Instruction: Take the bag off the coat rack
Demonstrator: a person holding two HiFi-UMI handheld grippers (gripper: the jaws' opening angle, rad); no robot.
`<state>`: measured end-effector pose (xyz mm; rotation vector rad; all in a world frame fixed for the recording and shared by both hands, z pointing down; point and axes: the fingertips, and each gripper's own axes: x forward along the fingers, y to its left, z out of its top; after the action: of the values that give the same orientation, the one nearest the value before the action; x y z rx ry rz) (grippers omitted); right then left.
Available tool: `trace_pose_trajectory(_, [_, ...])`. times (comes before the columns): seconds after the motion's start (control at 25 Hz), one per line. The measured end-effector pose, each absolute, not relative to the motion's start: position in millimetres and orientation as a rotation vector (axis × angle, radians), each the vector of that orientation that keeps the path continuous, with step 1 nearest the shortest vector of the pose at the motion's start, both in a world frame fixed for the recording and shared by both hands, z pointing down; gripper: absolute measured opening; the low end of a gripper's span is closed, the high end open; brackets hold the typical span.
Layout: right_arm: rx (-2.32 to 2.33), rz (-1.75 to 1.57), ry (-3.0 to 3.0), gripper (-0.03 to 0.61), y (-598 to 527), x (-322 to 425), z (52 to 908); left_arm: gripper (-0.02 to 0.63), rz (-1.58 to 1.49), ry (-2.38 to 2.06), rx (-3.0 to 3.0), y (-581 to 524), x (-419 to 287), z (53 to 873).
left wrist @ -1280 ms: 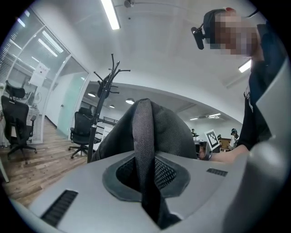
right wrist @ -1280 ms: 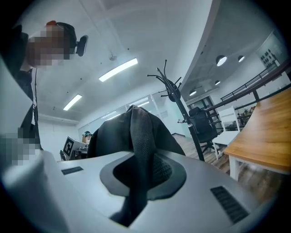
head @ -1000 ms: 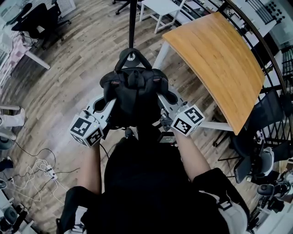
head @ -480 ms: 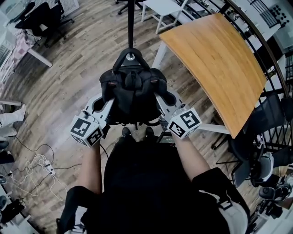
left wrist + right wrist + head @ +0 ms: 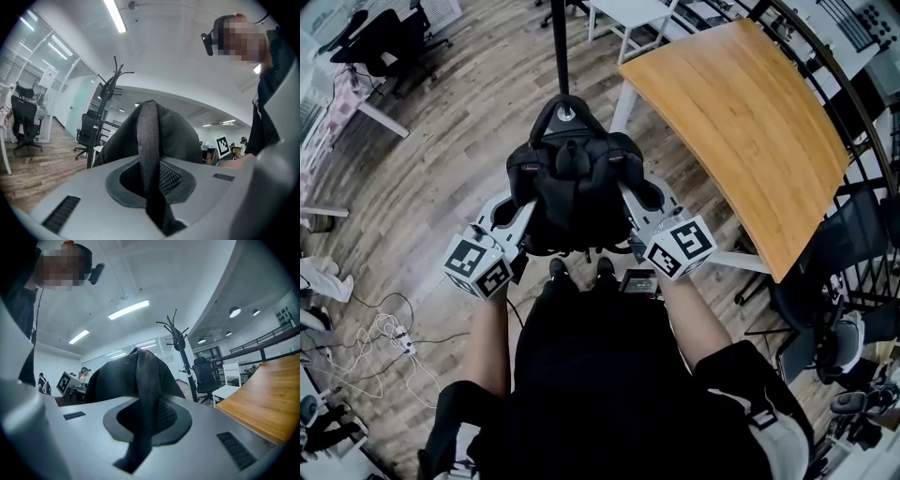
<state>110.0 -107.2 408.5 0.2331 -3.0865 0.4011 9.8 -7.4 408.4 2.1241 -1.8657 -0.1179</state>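
Observation:
A black backpack (image 5: pixel 572 192) hangs between my two grippers in front of the person, above their shoes. My left gripper (image 5: pixel 523 204) is shut on one mesh strap (image 5: pixel 149 136), which runs up out of its jaws to the bag (image 5: pixel 176 136). On the other side, my right gripper (image 5: pixel 633 199) is shut on the second strap (image 5: pixel 146 380). The black coat rack (image 5: pixel 561 56) stands just beyond the bag, its base (image 5: pixel 567 114) at the bag's top edge. Its hooked top (image 5: pixel 112 77) is bare in the left gripper view, and the rack (image 5: pixel 177 336) is also bare in the right gripper view.
A curved wooden table (image 5: pixel 741 131) lies close on the right, with its edge (image 5: pixel 267 399) beside my right gripper. White cables (image 5: pixel 380 342) trail on the floor at the left. Office chairs (image 5: pixel 375 37) stand far left, and a white table (image 5: pixel 628 19) is behind the rack.
Both grippers keep their hold on the straps and have shifted slightly with the bag. The person's shoes now show below the bag.

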Motion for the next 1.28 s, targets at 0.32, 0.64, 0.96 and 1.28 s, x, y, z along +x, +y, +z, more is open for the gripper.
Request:
trace_pose_trajectory(0.32, [0.253,0.468,-3.062,0.048,-109,112,420,0.046,-0.087,-1.857,2.111,-10,10,417])
trace_pose_trajectory(0.64, [0.274,0.465,-3.055,0.048,-123,131,419,0.046,-0.076,-1.84,2.117,-24,31,416])
trace_pose_trajectory(0.96, [0.261,0.439,-3.069,0.048,-140,143,418,0.044,-0.071,-1.829,2.123,-40,43,415])
trace_pose_trajectory(1.28, [0.288,0.441,-3.057,0.048,-151,151,417,0.046,-0.072,-1.809,2.135,-51,51,415])
